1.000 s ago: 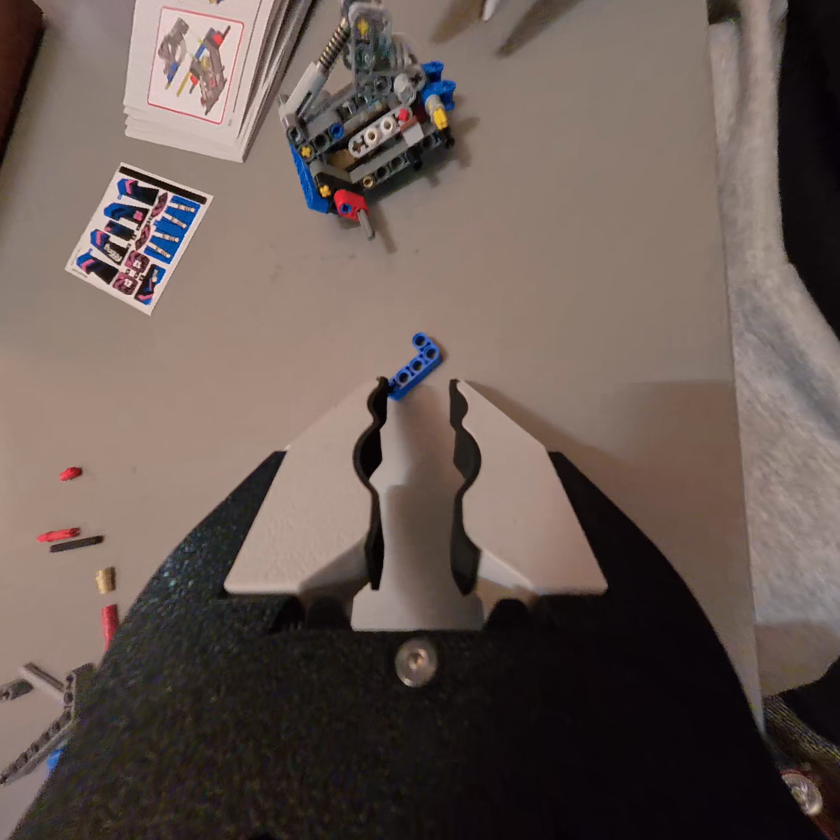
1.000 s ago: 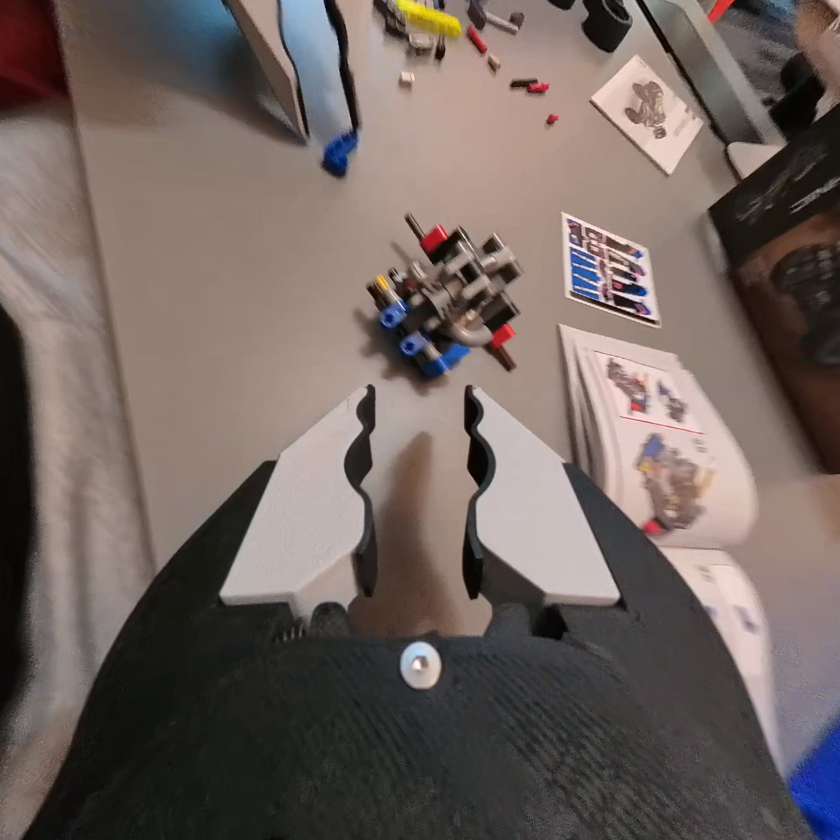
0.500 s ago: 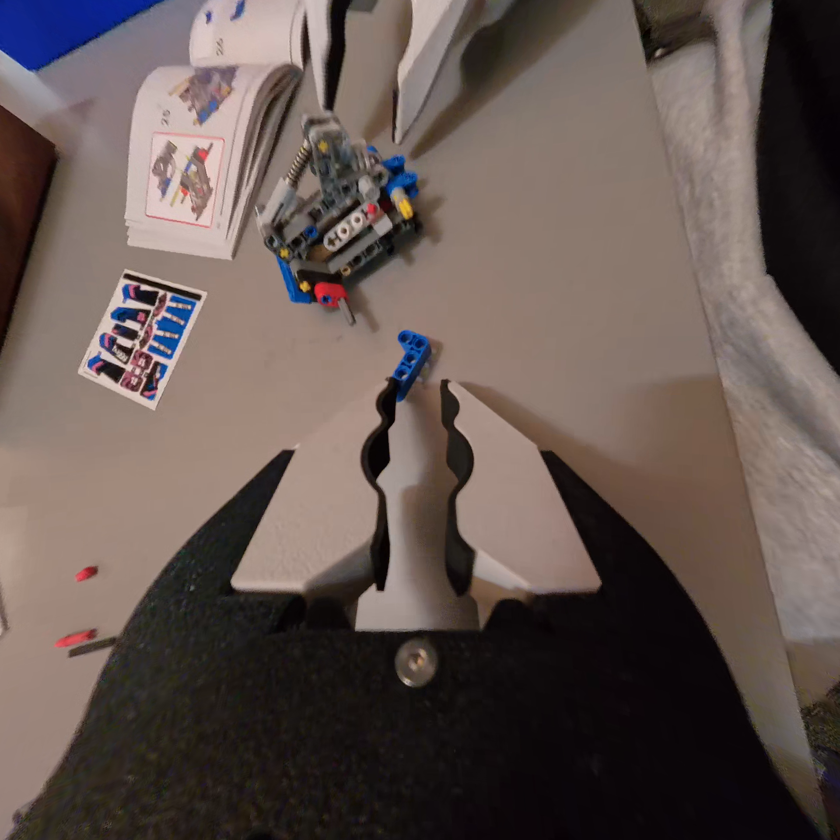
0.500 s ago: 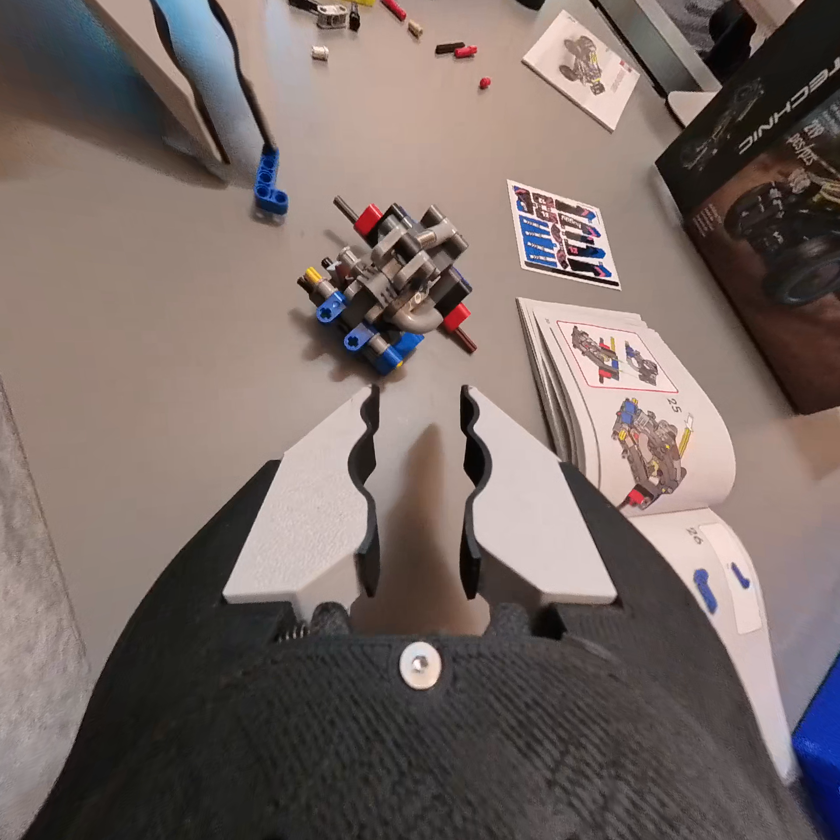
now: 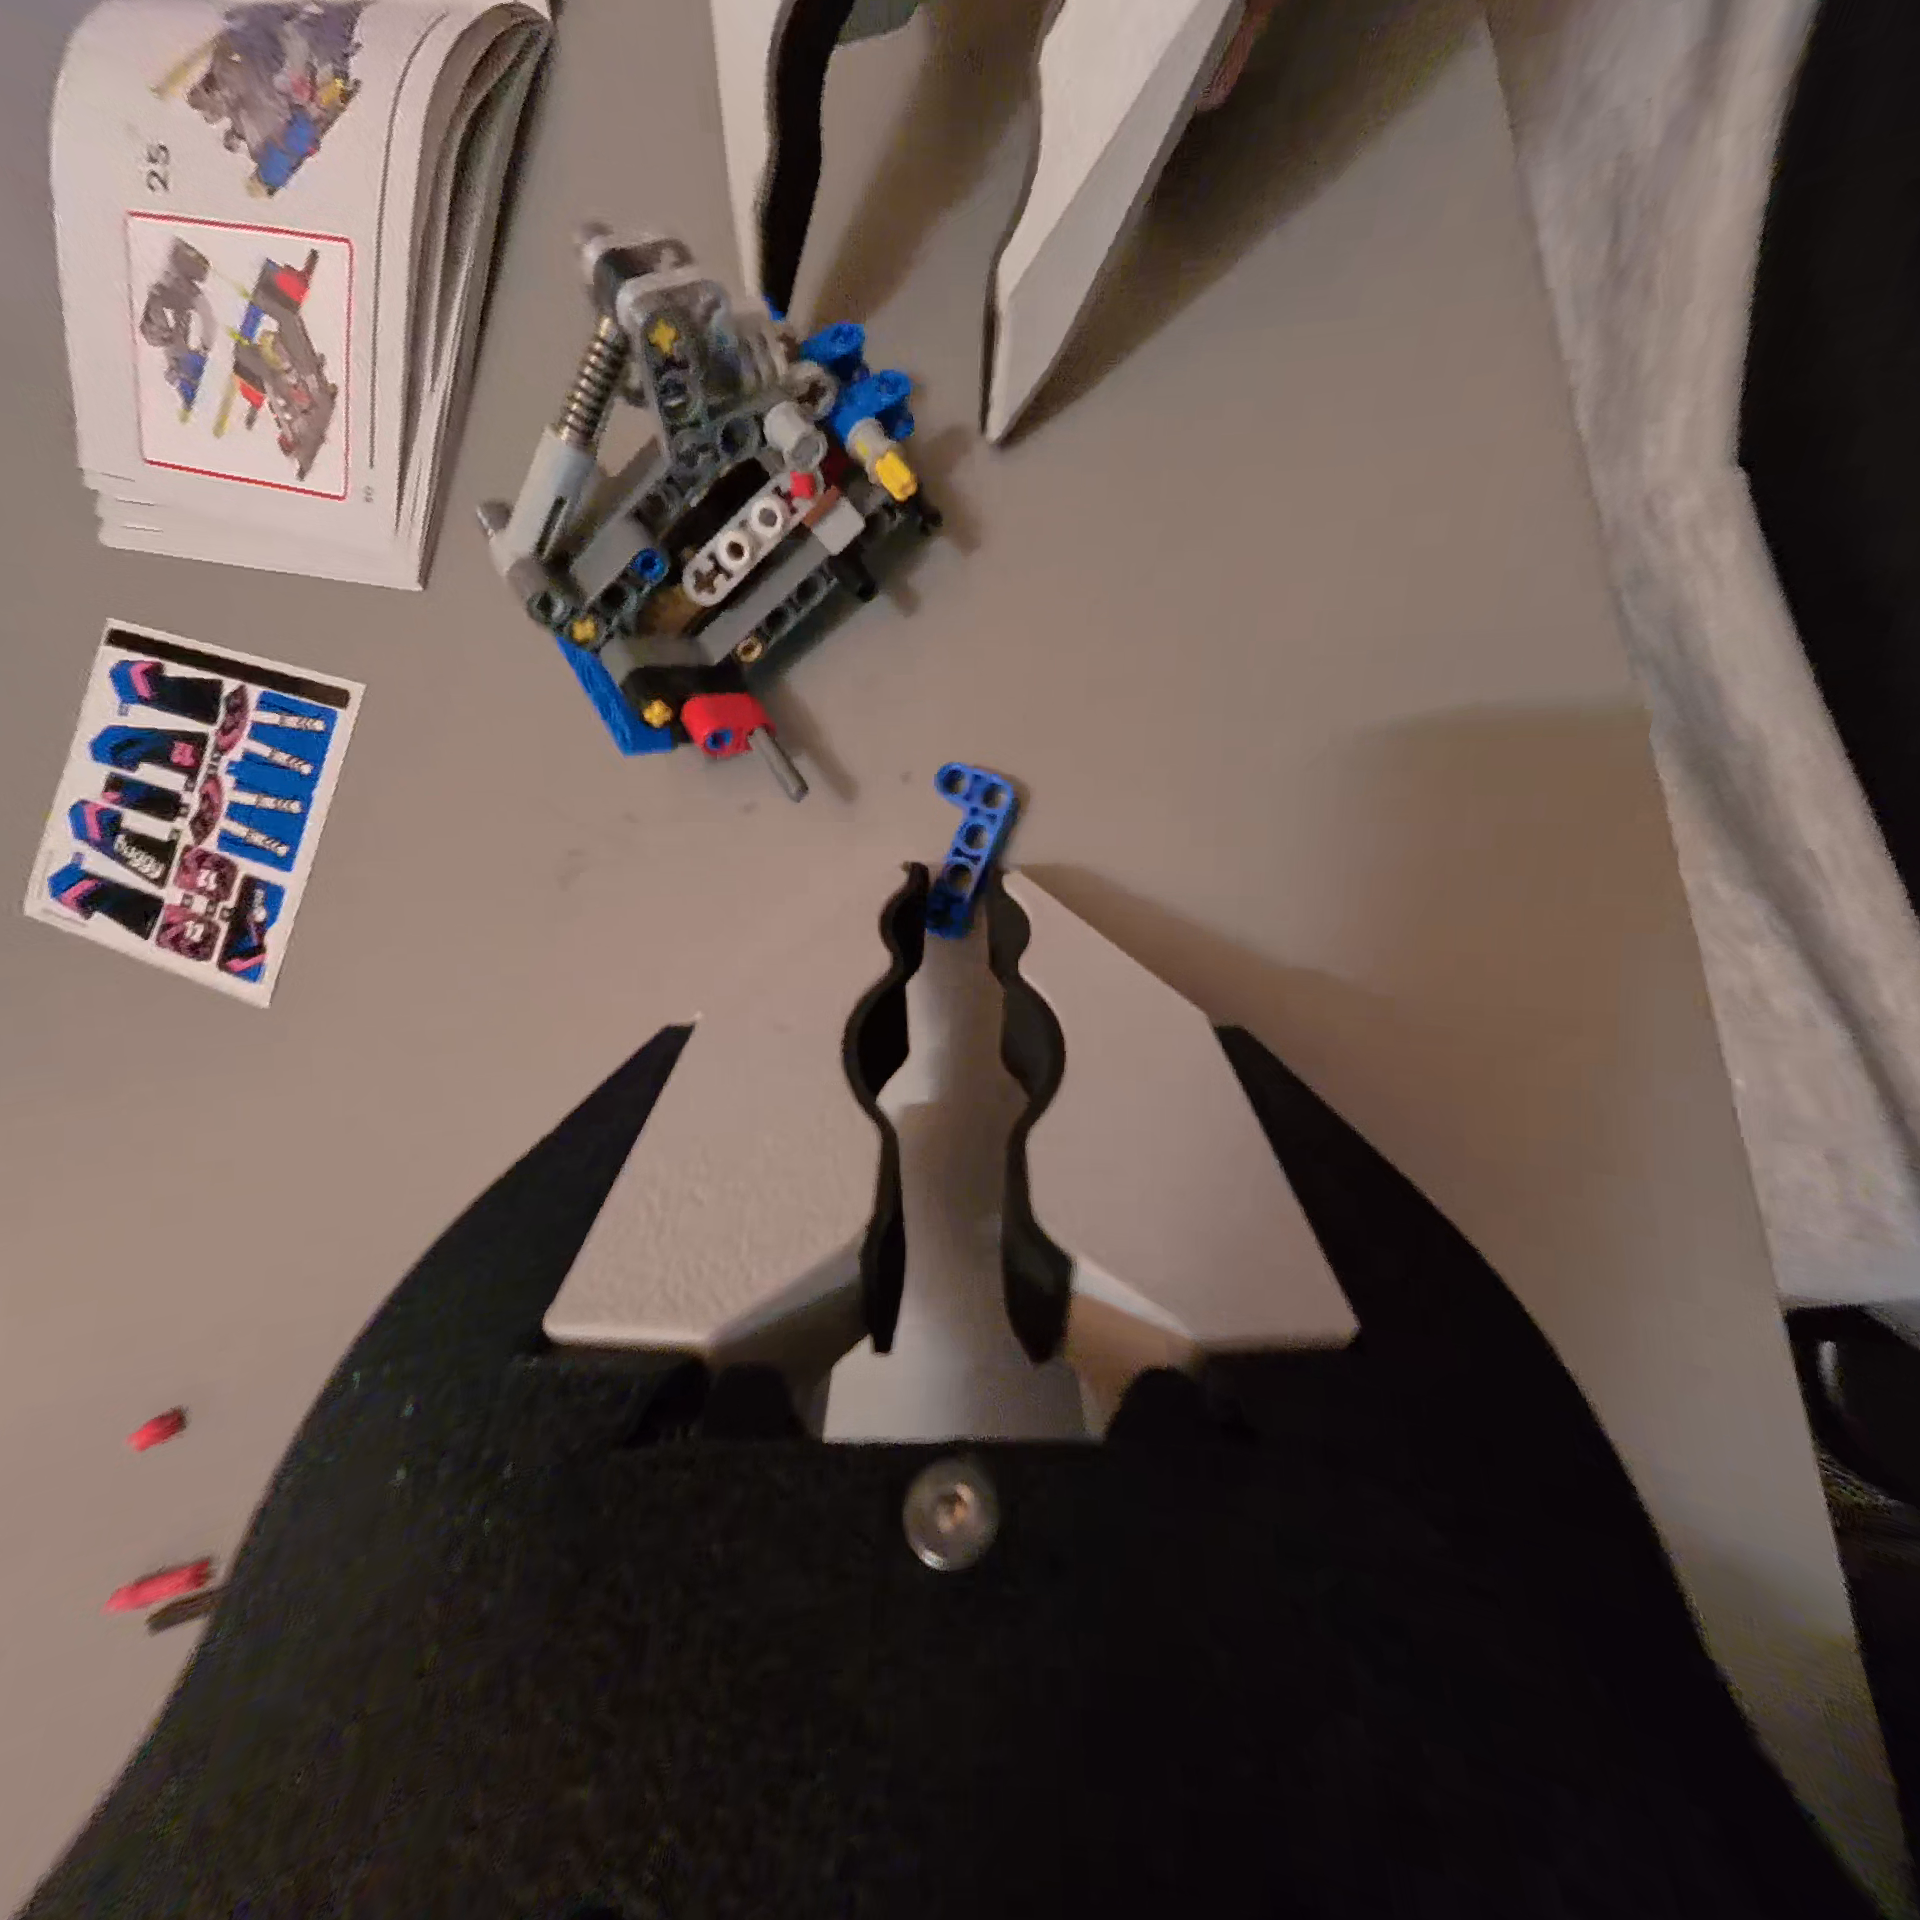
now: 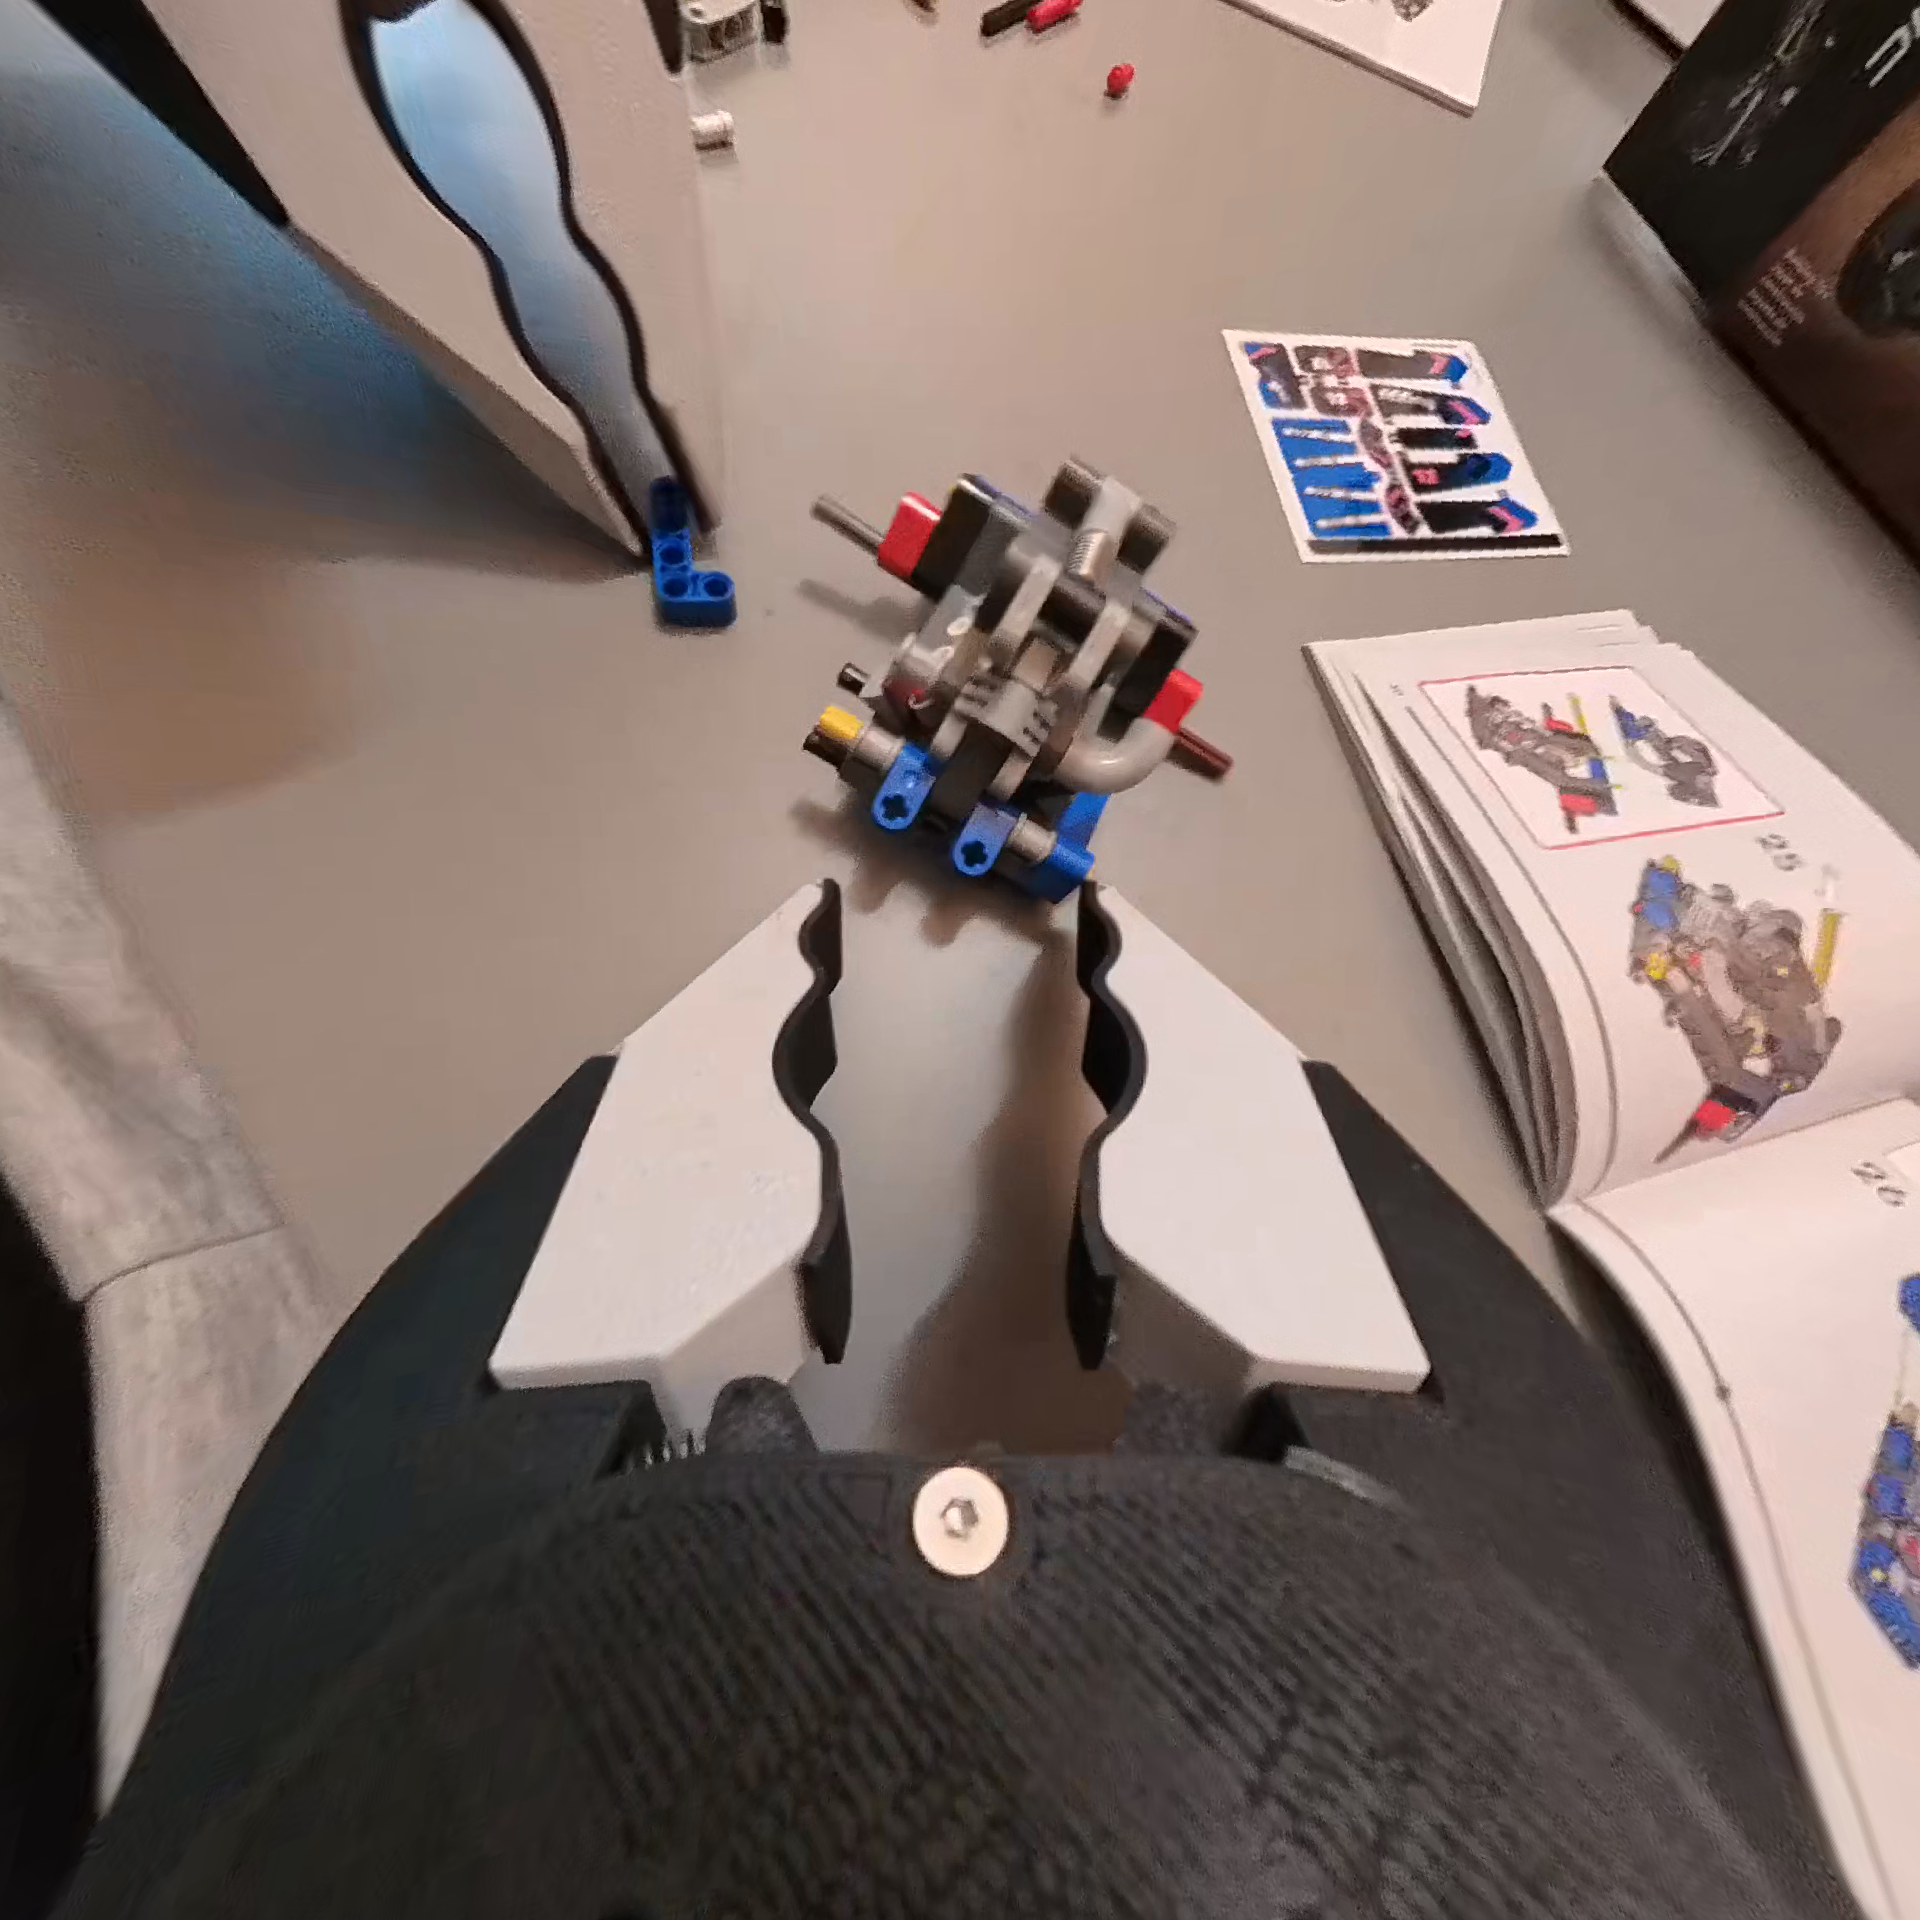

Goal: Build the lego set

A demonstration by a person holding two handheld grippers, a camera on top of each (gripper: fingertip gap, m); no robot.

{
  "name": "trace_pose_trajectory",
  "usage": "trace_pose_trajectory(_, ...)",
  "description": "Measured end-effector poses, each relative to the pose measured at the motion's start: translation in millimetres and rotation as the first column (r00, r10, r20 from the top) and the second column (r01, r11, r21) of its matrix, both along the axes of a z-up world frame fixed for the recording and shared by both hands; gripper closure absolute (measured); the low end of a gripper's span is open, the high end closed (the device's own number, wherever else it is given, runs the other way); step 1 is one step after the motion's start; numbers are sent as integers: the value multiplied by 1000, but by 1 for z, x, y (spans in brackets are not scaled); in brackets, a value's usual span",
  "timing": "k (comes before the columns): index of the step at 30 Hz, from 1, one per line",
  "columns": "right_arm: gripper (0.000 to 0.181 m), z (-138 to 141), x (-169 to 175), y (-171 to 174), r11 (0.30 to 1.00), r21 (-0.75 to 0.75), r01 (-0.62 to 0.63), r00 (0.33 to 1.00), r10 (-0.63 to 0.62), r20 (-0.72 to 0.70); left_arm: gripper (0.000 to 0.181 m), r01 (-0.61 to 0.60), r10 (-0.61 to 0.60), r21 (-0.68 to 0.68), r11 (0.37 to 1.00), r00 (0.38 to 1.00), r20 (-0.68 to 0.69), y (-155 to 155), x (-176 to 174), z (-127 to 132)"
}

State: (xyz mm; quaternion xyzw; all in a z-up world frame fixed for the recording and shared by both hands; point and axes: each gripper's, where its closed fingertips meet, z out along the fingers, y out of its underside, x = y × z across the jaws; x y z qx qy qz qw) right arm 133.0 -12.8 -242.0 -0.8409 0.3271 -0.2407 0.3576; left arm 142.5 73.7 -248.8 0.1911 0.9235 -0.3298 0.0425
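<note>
The left hand-held gripper (image 5: 956, 883) is clenched on the lower end of a blue L-shaped beam (image 5: 968, 844), its foot near the grey table (image 5: 1195, 644). The partly built model (image 6: 1013, 686) stands just beyond the tips of the right hand-held gripper (image 6: 951, 899), whose jaws are spread, holding nothing.

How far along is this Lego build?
Early on. Done: a small grey-and-blue assembly stands on the table. In hand: the left gripper pinches a blue L-shaped beam; the right gripper, open, nears the assembly. Left: loose pieces and the sticker sheet.
</note>
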Motion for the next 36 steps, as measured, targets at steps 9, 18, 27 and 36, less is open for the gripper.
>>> trace_pose_trajectory(9,133,-1,12,-19,1000,6,29,999,-29,-43,177,174,-132,-143,974,956,263,-41,-3,14)
trace_pose_trajectory(18,110,1,-2,1,978,179,110,984,-81,-160,177,378,-168,-188,907,731,661,-46,-5,24)
trace_pose_trajectory(27,92,-4,11,3,985,157,73,984,-45,-172,177,476,-162,-195,857,610,775,-55,-7,28)
trace_pose_trajectory(36,105,-1,17,9,962,224,155,972,-109,-208,177,488,-170,-130,863,523,836,-55,-1,20)
